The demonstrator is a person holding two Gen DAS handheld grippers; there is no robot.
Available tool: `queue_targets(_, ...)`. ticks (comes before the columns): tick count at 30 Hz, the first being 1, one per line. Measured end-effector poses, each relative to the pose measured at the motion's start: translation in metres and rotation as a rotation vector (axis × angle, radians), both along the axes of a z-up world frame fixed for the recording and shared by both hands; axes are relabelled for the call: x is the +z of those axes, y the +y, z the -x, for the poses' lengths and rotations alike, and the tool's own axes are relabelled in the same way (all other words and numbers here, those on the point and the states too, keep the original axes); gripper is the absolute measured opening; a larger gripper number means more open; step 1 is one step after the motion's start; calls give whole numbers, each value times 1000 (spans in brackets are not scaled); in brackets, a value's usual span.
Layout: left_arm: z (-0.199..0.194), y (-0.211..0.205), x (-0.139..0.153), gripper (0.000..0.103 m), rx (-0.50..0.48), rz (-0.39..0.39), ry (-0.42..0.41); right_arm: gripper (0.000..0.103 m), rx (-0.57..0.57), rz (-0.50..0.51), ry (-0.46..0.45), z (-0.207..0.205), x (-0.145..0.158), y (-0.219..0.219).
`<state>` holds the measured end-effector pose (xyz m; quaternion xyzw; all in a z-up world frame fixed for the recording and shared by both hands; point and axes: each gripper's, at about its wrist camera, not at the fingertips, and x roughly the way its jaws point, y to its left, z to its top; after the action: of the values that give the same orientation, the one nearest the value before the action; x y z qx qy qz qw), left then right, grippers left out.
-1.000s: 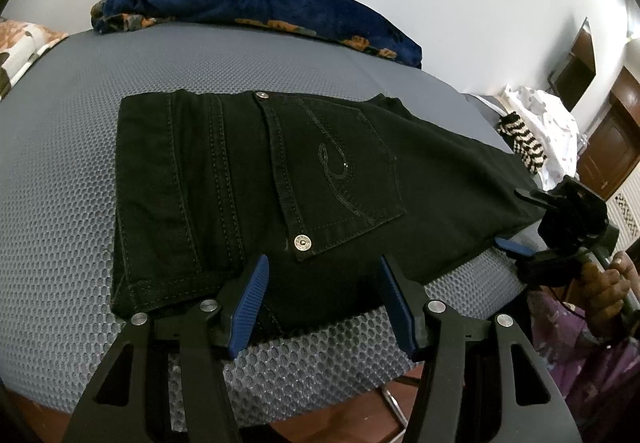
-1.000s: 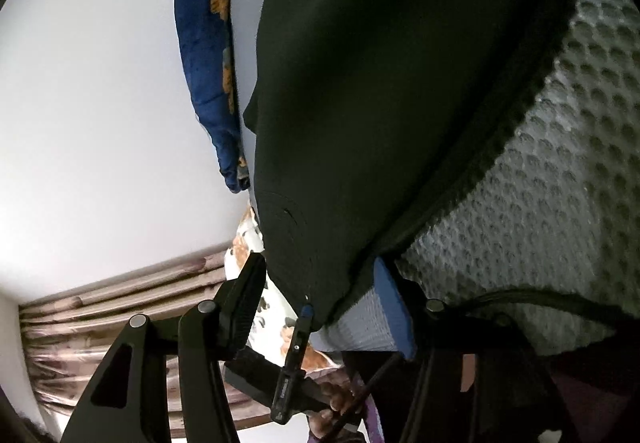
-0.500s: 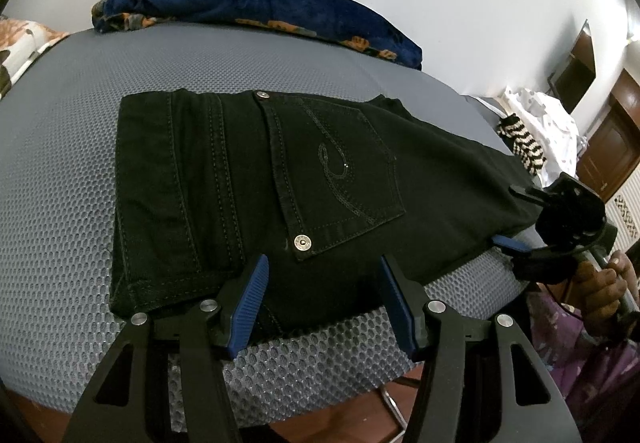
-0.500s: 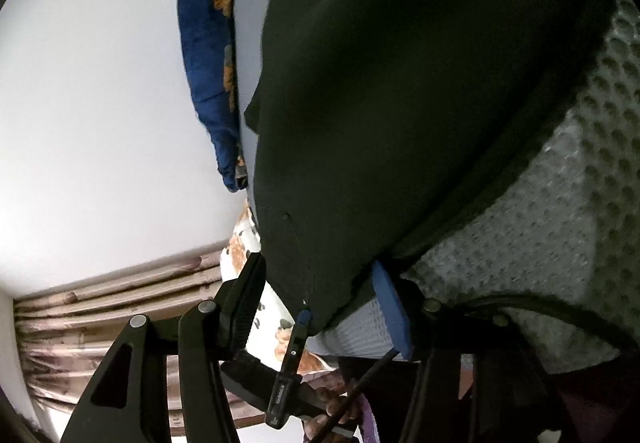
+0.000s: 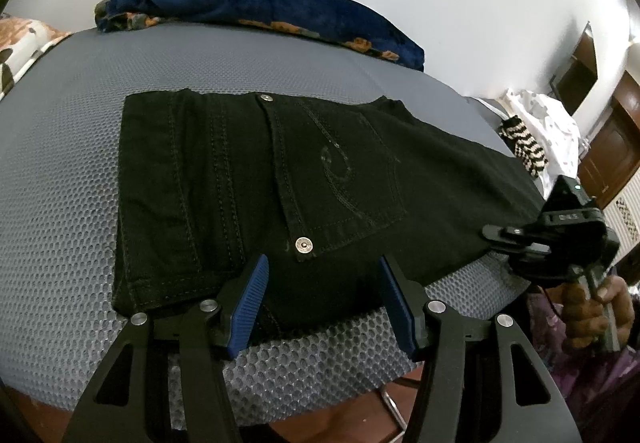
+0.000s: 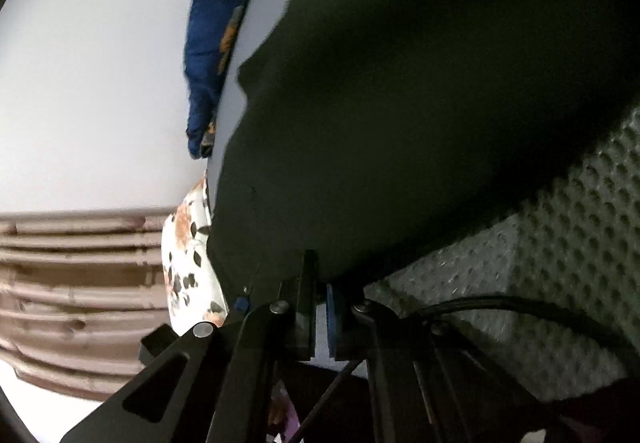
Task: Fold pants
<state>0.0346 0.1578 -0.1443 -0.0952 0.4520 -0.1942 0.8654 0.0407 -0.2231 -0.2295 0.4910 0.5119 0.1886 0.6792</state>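
Already folded once lengthwise, judging by the single back pocket [image 5: 340,179] showing on top and the legs stacked as one band. At least one more fold left, across the length, to bring the leg end over toward the waistband. That fold not yet begun, as far as can be told.

Black pants [image 5: 280,195] lying flat on the grey mesh-covered bed [image 5: 60,203], directly ahead of the left claw [image 5: 322,299], waistband off to its left, legs running away to its right. Dark denim with visible double stitching, a curled embroidered motif on the pocket, metal rivets [image 5: 304,244] at the pocket corners. Fabric smooth, near edge just ahead of the blue pads [image 5: 250,301].

Left claw spread wide, holding nothing, hovering low at the near hem of the seat area. Right claw [image 6: 320,307] drawn together, pads nearly touching, apparently pinching the near edge of the pants; from the left view, seen far to the right at the leg end [image 5: 504,233], at the bed's corner. Cloth fills most of the right view, dark and blurred, so the exact layer gripped cannot be told.

Beyond the pants, well apart from both claws, a blue patterned blanket [image 5: 260,7] bunched along the far side of the bed.
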Motion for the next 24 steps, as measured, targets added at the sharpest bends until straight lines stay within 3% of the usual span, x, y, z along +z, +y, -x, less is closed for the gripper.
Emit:
queue_targets(4,-1,1,2,58,5,-15,-11,5,19,13,18,2,0,-1)
queue_targets(6,-1,1,0,58,2,-21,-10,1,1,-45,64,0,-16,-3)
queue_targets(8,0,-2,0,58,-9,-43,-19,3,-12,-103,99,0,-23,-8)
queue_targets(10,-1,-5,-1,58,-12,-58,-24,16,2,-131,113,-1,-20,-9)
queue_targets(12,-1,-6,0,58,-11,-65,-27,51,83,-128,116,0,-7,-10)
queue_targets(14,0,-6,2,58,-8,-73,-34,53,243,-103,114,2,15,-7)
queue_targets(16,0,-7,2,58,-6,-79,-42,52,319,-73,-1,-3,49,-10)
queue_targets(19,0,-9,-1,58,-5,-93,-43,52,433,241,-306,-40,122,-14)
queue_targets(22,-1,-9,0,58,-4,-105,-37,48,554,522,-522,-79,148,2)
queue_targets(24,-2,-9,0,58,1,-106,-33,39,648,580,-579,-112,143,14)
